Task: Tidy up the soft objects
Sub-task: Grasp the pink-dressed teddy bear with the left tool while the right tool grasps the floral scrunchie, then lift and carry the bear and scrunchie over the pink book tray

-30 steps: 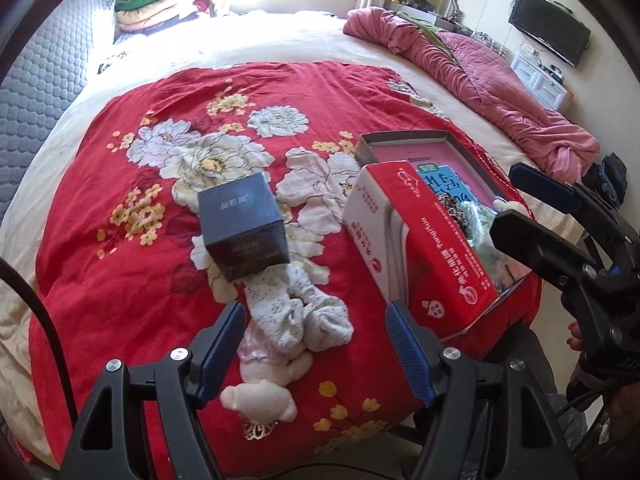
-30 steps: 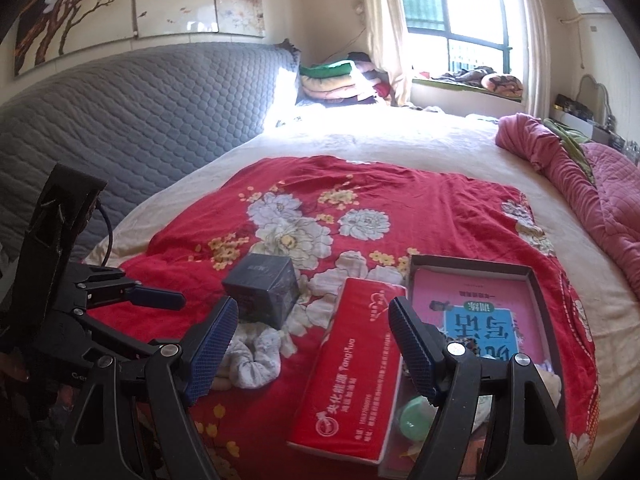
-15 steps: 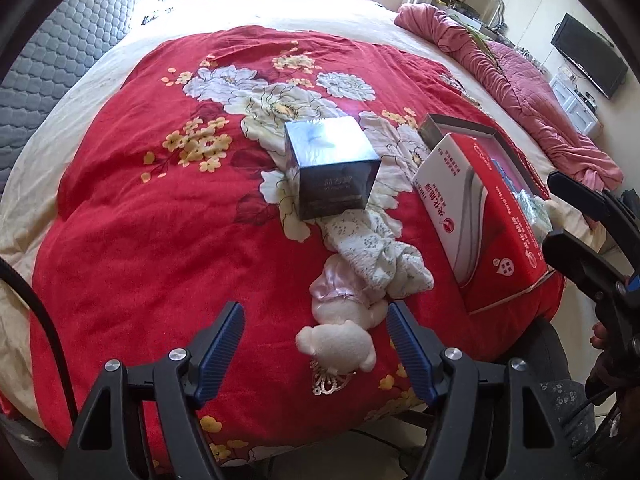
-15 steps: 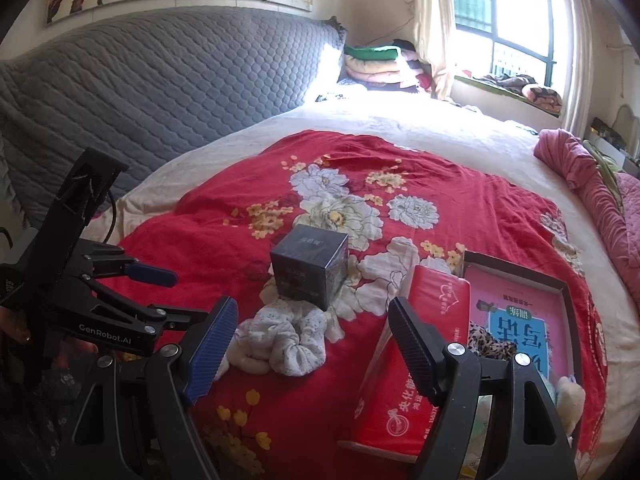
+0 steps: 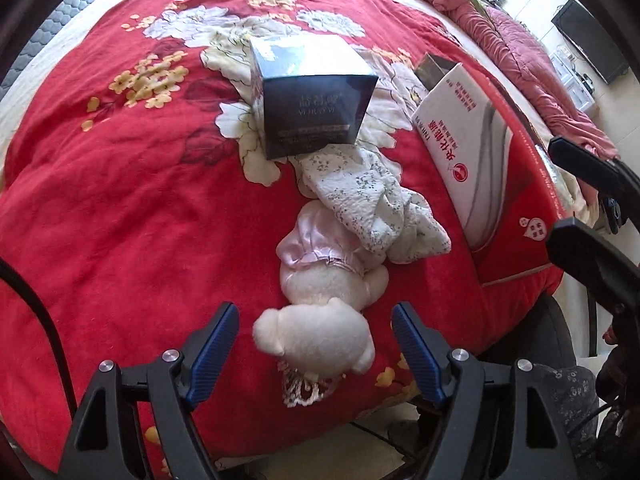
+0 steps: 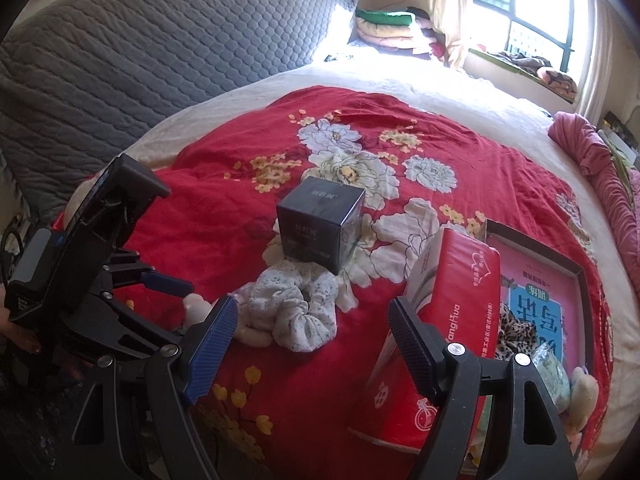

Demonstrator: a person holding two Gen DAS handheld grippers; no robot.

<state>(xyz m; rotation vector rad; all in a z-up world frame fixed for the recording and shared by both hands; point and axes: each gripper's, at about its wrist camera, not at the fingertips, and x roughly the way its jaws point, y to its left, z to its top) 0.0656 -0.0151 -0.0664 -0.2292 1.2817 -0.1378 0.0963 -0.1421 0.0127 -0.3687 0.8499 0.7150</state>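
Observation:
A white plush bear in a pink dress (image 5: 320, 312) lies on the red floral blanket (image 5: 120, 200) near the bed's front edge. A white flowered scrunchie (image 5: 368, 204) lies against it, also in the right wrist view (image 6: 296, 308). My left gripper (image 5: 316, 344) is open, its jaws on either side of the bear's head, not touching. My right gripper (image 6: 312, 332) is open and empty, above the blanket just in front of the scrunchie. The open tray (image 6: 576, 268) at the right holds a leopard scrunchie (image 6: 516, 332) and other soft items.
A dark cube box (image 5: 312, 100) stands behind the scrunchie, also in the right wrist view (image 6: 320, 224). A red and white carton (image 6: 440, 328) lies between scrunchie and tray. A pink quilt (image 5: 520, 52) lies far right. A grey headboard (image 6: 160, 60) lies beyond.
My left gripper has moved forward and down until its open jaws flank the bear's head. My right gripper has drifted left, toward the scrunchie. Nothing has been grasped.

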